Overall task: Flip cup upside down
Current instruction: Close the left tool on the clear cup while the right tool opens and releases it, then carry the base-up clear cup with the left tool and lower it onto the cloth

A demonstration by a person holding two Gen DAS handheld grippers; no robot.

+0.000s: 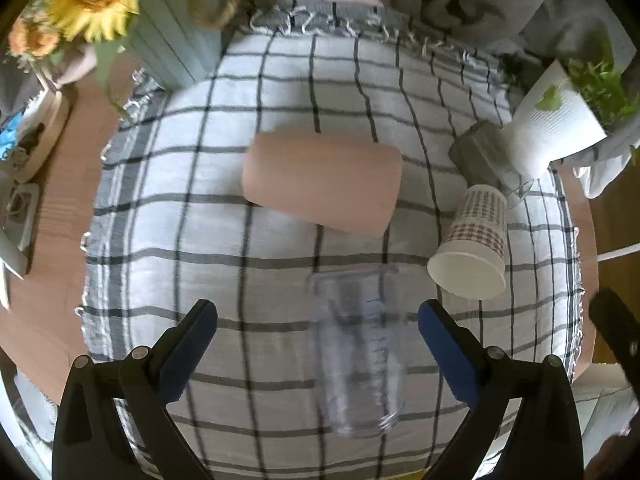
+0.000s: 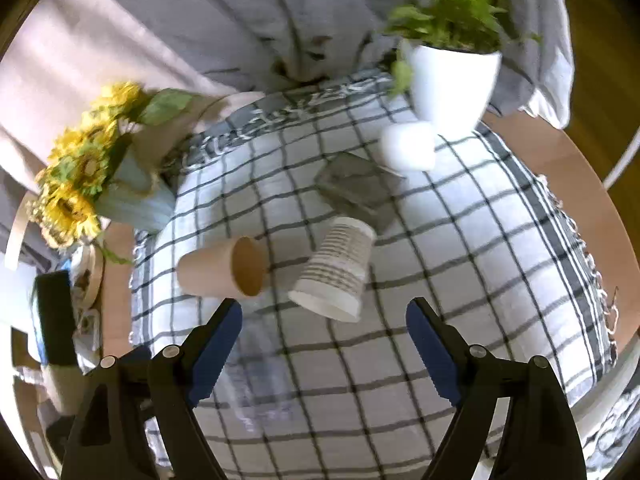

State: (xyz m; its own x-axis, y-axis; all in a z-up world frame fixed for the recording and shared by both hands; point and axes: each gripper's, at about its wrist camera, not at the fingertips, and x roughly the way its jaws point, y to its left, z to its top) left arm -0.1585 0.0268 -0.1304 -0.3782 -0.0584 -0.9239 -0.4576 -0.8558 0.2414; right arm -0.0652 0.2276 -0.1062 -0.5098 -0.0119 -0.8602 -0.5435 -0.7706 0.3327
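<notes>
Several cups lie on their sides on a checked cloth point(image 1: 200, 184). A clear plastic cup point(image 1: 360, 352) lies between the open fingers of my left gripper point(image 1: 318, 318), which hovers above it without touching. A tan paper cup point(image 1: 324, 182) lies beyond it, and a white patterned paper cup point(image 1: 472, 248) lies to the right. In the right wrist view my right gripper point(image 2: 324, 320) is open and empty, just short of the patterned cup point(image 2: 336, 268). The tan cup point(image 2: 222, 268) lies to its left, mouth facing right. The clear cup point(image 2: 256, 372) shows faintly by the left finger.
A dark clear container point(image 2: 354, 190) lies behind the patterned cup. A white plant pot point(image 2: 452, 80) and a white round object point(image 2: 408, 146) stand at the back right. A vase of sunflowers point(image 2: 88, 172) stands at the back left. The round wooden table edge point(image 2: 588, 184) curves on the right.
</notes>
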